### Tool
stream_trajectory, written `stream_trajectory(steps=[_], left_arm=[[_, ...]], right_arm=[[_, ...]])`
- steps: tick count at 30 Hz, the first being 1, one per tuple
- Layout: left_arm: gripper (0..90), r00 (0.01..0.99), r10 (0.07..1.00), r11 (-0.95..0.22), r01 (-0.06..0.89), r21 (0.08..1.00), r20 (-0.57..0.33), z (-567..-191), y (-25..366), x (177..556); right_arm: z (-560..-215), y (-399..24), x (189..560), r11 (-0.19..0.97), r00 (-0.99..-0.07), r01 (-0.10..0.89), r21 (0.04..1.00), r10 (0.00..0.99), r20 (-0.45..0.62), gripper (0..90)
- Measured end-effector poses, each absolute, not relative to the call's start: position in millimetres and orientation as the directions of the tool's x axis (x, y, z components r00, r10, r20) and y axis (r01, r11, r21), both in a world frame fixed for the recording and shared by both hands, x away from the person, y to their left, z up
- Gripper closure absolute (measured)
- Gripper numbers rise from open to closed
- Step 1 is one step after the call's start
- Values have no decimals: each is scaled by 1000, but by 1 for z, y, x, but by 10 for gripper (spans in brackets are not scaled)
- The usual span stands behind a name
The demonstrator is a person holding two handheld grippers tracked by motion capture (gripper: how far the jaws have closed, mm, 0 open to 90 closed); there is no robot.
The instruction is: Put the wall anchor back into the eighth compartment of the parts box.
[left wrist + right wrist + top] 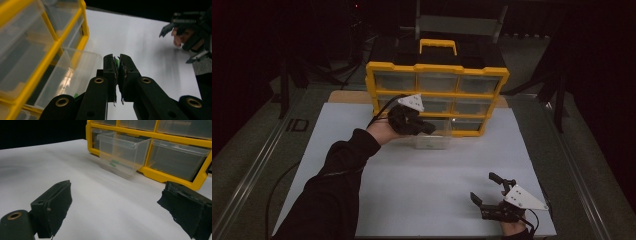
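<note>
A yellow organiser (437, 68) with clear drawers stands upright at the back of the white sheet. One clear drawer (432, 141) is pulled out of its bottom row and rests on the sheet. In the right gripper view this drawer (122, 155) holds small green pieces (114, 163). My left gripper (429, 129) hovers just above the drawer. In the left gripper view its jaws (117, 58) are shut on a thin green piece (116, 61), beside the drawer (72, 72). My right gripper (482, 186) rests near the front right of the sheet, open, and nothing lies between its jaws (117, 192).
The white sheet (437, 175) covers the table and has dark borders on both sides. The organiser's yellow handle (438, 46) sticks up at the back. A black cable (382, 112) trails from the left gripper. My right gripper (187, 32) shows far off in the left gripper view.
</note>
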State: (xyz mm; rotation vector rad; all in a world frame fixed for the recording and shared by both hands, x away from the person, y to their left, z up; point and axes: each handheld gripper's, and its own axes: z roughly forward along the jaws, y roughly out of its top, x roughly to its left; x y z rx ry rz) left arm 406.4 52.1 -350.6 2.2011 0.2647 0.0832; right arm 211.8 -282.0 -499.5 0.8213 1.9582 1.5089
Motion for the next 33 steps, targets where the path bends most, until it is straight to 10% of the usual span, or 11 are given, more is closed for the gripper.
stream_trajectory(steps=[33], left_arm=[[845,917,398,-549,266,793,-32,-404,27,429]], right_arm=[[-500,-283,212,197,-679,150,969,733,-44,89]])
